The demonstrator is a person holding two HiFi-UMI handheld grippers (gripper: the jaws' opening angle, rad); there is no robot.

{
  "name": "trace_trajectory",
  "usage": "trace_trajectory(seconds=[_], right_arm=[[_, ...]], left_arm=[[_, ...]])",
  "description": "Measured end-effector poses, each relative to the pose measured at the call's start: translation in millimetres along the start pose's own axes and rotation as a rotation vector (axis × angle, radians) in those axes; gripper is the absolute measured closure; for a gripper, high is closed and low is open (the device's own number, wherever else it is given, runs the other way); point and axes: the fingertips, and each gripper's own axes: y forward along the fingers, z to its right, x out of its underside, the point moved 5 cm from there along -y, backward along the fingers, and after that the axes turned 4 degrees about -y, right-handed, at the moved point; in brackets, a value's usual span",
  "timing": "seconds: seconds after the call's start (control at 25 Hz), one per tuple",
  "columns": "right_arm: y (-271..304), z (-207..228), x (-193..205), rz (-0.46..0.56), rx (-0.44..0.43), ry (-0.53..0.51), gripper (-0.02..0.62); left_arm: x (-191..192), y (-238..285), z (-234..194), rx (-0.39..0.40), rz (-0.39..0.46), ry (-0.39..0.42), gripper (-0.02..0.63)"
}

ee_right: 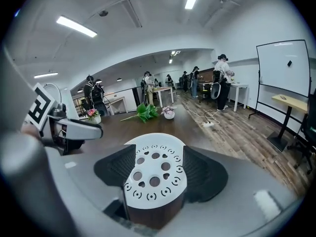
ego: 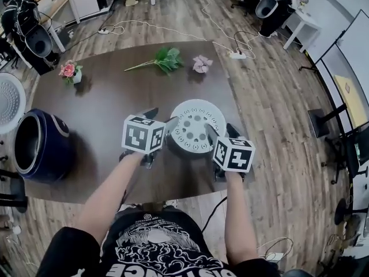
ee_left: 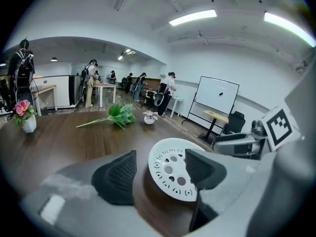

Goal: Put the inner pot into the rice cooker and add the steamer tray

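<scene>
A white perforated steamer tray [ego: 193,126] lies on top of a round pot whose grey wall [ego: 180,149] shows below its near rim, at the middle of the dark wooden table [ego: 115,91]. The dark blue rice cooker [ego: 36,146] stands at the table's left end, with its white lid [ego: 8,101] swung up. My left gripper [ego: 161,120] is open at the tray's left side, and the tray [ee_left: 174,168] shows just beyond its pads. My right gripper [ego: 222,133] is open at the tray's right side, its pads flanking the near rim of the tray [ee_right: 154,174] without pressing on it.
A pink flower in a white vase [ego: 70,71], a green leafy sprig [ego: 164,59] and a small pink flower [ego: 202,64] lie along the table's far side. A power strip with cables [ego: 237,55] is on the floor beyond. People stand at benches in the background.
</scene>
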Motion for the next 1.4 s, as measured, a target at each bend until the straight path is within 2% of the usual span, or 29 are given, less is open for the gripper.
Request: trace_trajectory(seconds=[0.52,0.68,0.96,1.16,1.4], right_arm=[[45.2,40.8,32.2,-0.111,-0.023,0.056,0.296],[54.2,46.8,41.1,-0.134,-0.02,0.089,0.312],[61.8,49.2,51.2,-0.165,-0.026,0.127,0.353],[63.2,52.2,55.6,-0.174,-0.017,0.144,0.413],[63.9,54.6,56.9,-0.173,0.013,0.145,0.492]], left_arm=[[30.3,45.7,-13.0,-0.02,-0.101,-0.124,0.295],[42.1,53.3,-18.3,-0.016,-0.127,-0.188,0.296],[56.9,66.1,-15.1,0.022,-0.149,-0.271,0.362],[62.4,69.3,-15.7,0.012,-0.159,-0.289,0.401],[61.9,69.6,-16.3,0.009,-0.161,-0.301,0.488]])
